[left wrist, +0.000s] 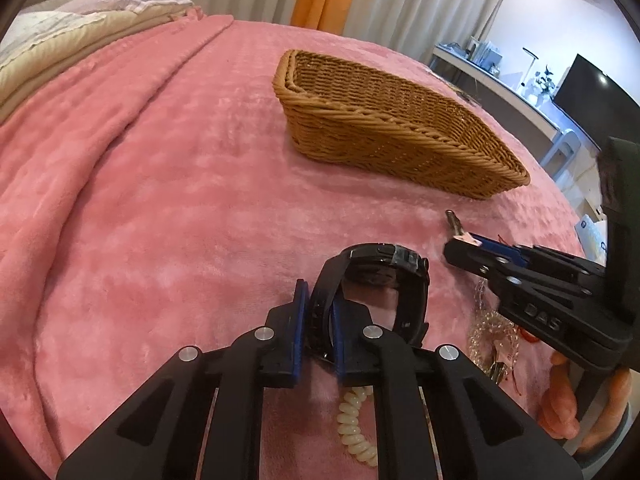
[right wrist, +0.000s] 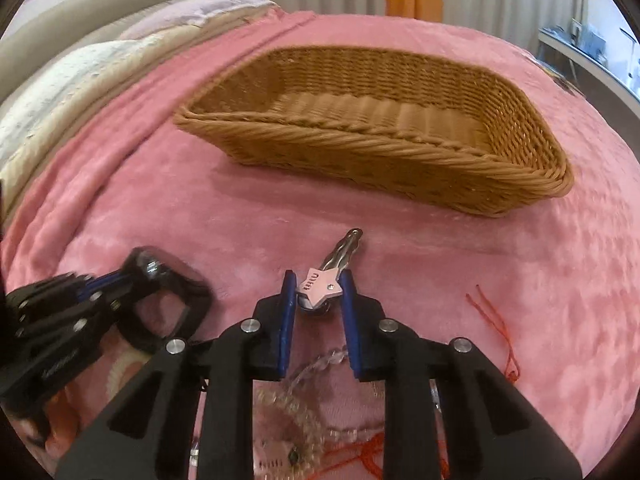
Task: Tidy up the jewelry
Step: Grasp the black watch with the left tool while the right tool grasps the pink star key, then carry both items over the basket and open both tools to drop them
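A woven wicker basket (left wrist: 384, 120) stands on the pink blanket; in the right wrist view the basket (right wrist: 380, 128) shows an empty inside. My left gripper (left wrist: 318, 300) is shut on the strap of a black watch (left wrist: 380, 276), which also shows in the right wrist view (right wrist: 168, 296). My right gripper (right wrist: 318, 284) is shut on a pink star-shaped hair clip (right wrist: 322, 284) with a metal prong; the right gripper (left wrist: 464, 246) and the clip (left wrist: 460, 228) also show in the left wrist view.
A cream spiral hair tie (left wrist: 354, 424) lies under my left gripper. Clear bead strands (right wrist: 304, 396) and red thread (right wrist: 496, 328) lie under and right of my right gripper. Pillows (left wrist: 80, 20) lie at the bed's far left. A desk with a monitor (left wrist: 588, 96) stands right.
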